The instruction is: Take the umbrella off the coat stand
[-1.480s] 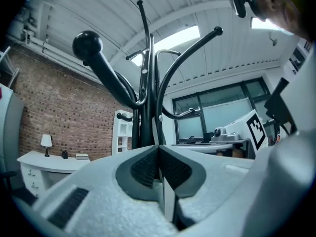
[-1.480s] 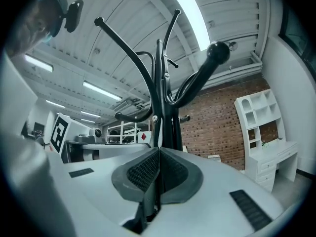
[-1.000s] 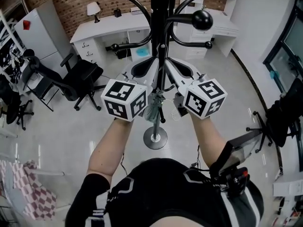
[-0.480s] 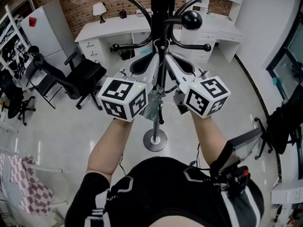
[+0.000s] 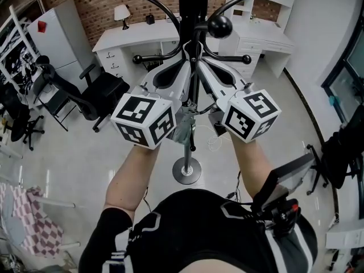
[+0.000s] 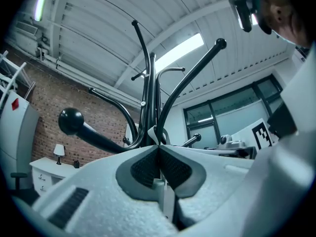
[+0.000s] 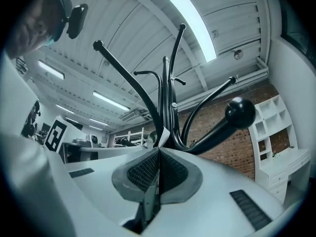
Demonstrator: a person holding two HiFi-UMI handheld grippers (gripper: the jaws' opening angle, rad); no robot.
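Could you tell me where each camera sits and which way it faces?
Head view: on the person's head, facing steeply down at the coat stand, umbrella, left gripper and right gripper; forearms and torso show.
Left gripper view: on that gripper, facing up past its shut jaws at hooks and ceiling; the person's head shows top right.
Right gripper view: the same, mirrored; head top left.
Shared: all three show the ball-tipped hook.

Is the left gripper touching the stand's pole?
Cannot tell. In the left gripper view the left gripper overlaps the pole; neither contact nor gap shows.
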